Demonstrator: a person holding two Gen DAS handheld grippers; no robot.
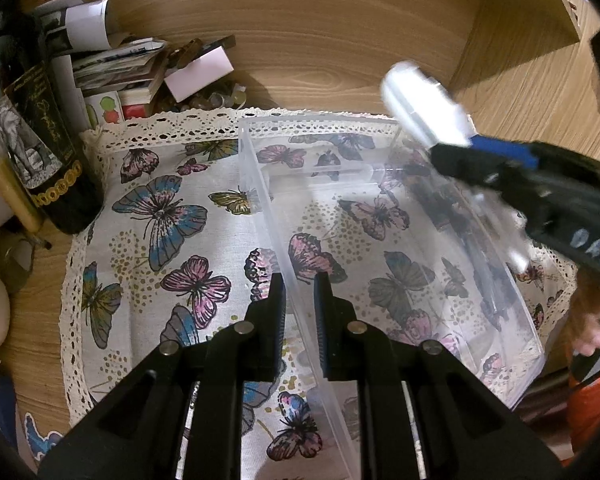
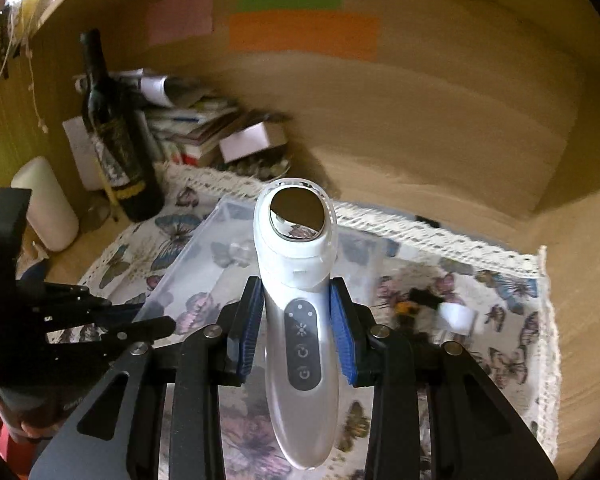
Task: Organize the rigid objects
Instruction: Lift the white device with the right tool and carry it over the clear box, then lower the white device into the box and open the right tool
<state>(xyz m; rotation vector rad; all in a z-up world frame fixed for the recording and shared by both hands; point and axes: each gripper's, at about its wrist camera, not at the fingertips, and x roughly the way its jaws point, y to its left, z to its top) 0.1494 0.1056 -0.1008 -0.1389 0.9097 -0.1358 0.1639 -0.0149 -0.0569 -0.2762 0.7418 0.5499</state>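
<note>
Left tongs [image 1: 300, 300] clamp clear box [image 1: 380, 200] wall; right tongs [image 2: 296, 320] clamp massager [image 2: 300, 280] above butterfly cloth [image 1: 160, 220].

The left gripper [image 1: 300, 292] is clamped on the near-left wall of a clear plastic box [image 1: 512, 308], one finger outside, one inside. The box lies ahead and to its right on a butterfly-print cloth [image 1: 156, 240]. Above the box's far right corner, the right gripper [image 1: 460, 148] carries a blurred white device [image 1: 420, 100]. A dark bottle [image 1: 44, 152] stands far left, beside stacked papers [image 1: 112, 60].
</note>
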